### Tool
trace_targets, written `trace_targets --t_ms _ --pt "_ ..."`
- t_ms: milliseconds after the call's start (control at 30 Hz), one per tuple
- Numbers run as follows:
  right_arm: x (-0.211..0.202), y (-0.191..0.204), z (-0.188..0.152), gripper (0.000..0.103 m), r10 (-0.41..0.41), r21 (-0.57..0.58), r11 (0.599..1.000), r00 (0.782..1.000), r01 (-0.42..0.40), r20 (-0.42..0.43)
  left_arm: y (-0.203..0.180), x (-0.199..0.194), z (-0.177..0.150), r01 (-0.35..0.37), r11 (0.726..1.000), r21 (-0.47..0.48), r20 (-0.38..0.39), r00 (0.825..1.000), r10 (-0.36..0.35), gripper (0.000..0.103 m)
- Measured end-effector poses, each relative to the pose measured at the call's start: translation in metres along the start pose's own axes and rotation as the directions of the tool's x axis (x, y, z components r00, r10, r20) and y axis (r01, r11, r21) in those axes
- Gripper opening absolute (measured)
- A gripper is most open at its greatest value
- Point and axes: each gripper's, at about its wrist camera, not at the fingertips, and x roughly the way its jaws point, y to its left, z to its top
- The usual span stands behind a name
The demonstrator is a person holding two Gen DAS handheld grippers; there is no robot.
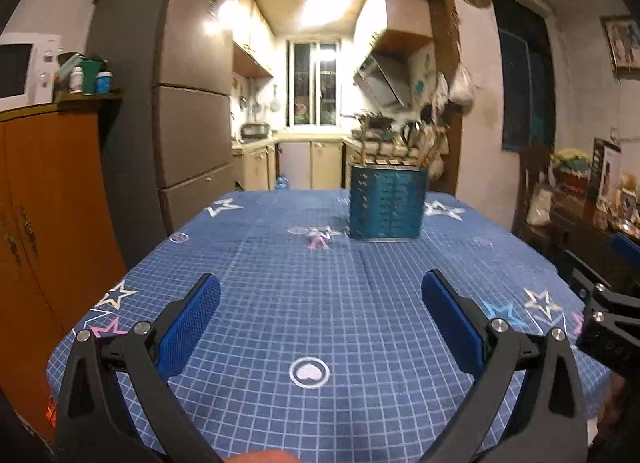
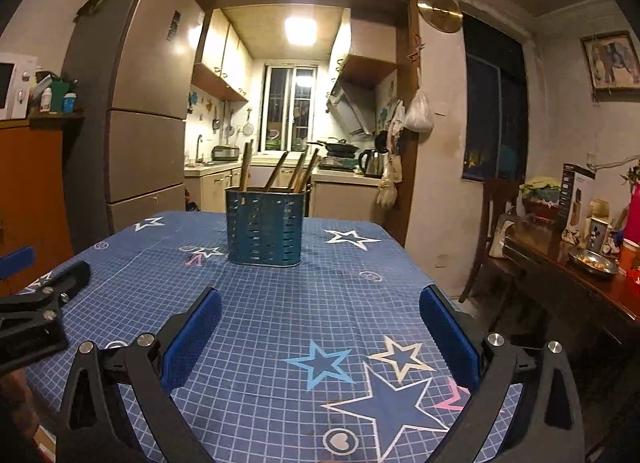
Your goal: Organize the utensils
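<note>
Either the start or the end, by the look of it: left tongs [image 1: 320,303] and right tongs [image 2: 320,313] spread wide, empty, low in frame. Teal holder [image 2: 264,225] with chopsticks [image 2: 298,171] upright at centre on the surface [image 2: 280,323]; no loose utensils visible. Next: probably reach toward the holder.

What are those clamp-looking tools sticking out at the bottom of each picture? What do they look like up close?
They are two matching handheld grippers. The left gripper and the right gripper each have two black plastic arms shaped like a triangular frame, joined by round silver bolts. Each finger ends in a flat, oblong, textured blue pad. No cables or markings are visible.
</note>
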Motion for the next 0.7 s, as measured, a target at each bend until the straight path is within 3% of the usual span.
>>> trace_targets --t_ms 567,700 --pt "-0.001 -0.009 0.000 0.099 -0.020 0.034 0.999 1.000 0.020 -0.006 0.006 0.009 -0.002 -0.011 1.000 -0.003 -0.061 0.998 0.010 0.097" --pt "-0.002 -0.011 -0.001 0.099 -0.023 0.039 0.999 1.000 0.023 -0.004 0.014 0.005 -0.002 -0.037 0.999 -0.026 -0.041 0.999 0.036 0.097"
